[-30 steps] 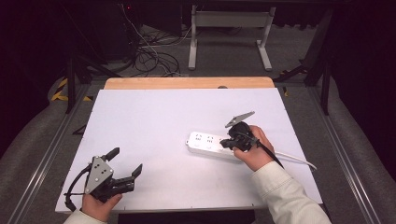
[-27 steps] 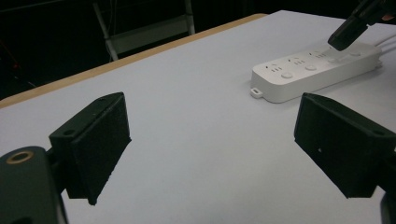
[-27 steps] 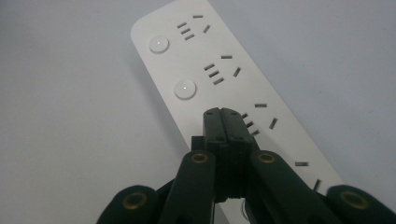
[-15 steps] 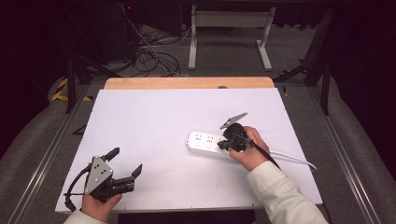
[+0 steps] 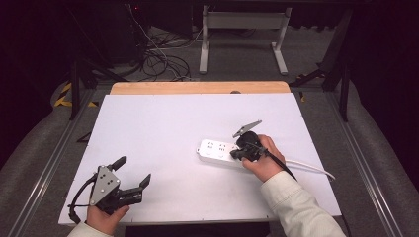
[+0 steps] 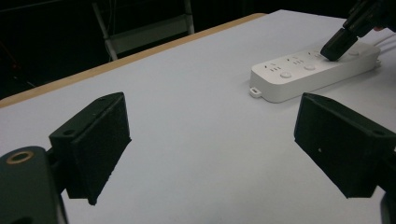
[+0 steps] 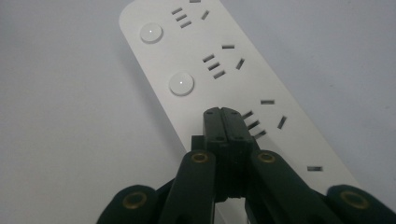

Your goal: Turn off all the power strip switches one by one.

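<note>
1. Resting at the near left corner of the counter (image 5: 163, 118), the left gripper (image 5: 132, 178) has its jaws spread wide with nothing between them; it lies well apart from the work.
2. Lying right of centre on the counter, the power strip (image 5: 217, 152) is flat on its back with sockets and round buttons facing up, its white cable (image 5: 311, 167) trailing off to the right.
3. Pressing down on the strip's top face, the right gripper (image 7: 221, 116) has its jaws pressed together into a single blunt tip, holding nothing. In the right gripper view the tip sits beside a set of socket slots, in line with the row of buttons (image 7: 181, 83), apparently over the next one.
4. Judging from its hard plastic shell, the strip is probably stiff, light and smooth, so it may skate on the slick counter under a slanted push; a straight downward press suits it best.
5. Lifting it would likely go best with a pinch across the narrow width of the body, away from the cable end, since the cable may drag and twist it.
</note>
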`<move>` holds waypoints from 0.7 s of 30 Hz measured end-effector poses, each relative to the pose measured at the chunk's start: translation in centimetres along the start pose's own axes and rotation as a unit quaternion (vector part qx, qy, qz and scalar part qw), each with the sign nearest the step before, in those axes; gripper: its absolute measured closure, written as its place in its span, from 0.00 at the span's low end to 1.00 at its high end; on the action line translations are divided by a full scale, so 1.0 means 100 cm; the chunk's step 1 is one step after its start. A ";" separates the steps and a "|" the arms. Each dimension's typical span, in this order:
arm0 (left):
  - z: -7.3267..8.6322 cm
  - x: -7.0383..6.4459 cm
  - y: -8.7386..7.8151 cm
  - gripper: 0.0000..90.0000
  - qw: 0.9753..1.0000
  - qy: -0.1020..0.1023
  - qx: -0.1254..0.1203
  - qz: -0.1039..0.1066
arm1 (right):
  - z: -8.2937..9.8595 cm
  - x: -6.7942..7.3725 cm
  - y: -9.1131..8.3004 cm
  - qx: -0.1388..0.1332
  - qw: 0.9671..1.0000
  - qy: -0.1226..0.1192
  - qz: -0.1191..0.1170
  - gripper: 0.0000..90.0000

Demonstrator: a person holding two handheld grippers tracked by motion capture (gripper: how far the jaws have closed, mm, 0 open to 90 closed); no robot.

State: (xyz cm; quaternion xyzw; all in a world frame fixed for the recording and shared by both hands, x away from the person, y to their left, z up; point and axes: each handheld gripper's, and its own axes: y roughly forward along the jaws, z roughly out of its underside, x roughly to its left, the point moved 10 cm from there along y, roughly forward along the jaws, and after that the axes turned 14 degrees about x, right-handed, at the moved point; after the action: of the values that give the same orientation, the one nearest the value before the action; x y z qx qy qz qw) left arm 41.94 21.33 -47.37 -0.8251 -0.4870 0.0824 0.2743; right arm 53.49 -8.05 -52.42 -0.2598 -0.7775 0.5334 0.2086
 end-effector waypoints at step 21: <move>0.000 0.000 0.000 0.12 1.000 0.000 0.002 0.000 | 0.000 0.001 0.000 0.009 1.000 0.013 -0.001 1.00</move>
State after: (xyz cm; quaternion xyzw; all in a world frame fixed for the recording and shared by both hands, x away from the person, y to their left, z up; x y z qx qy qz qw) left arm 41.96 21.32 -47.42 -0.8245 -0.4872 0.0832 0.2756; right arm 53.41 -7.99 -52.45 -0.2637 -0.7705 0.5365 0.2212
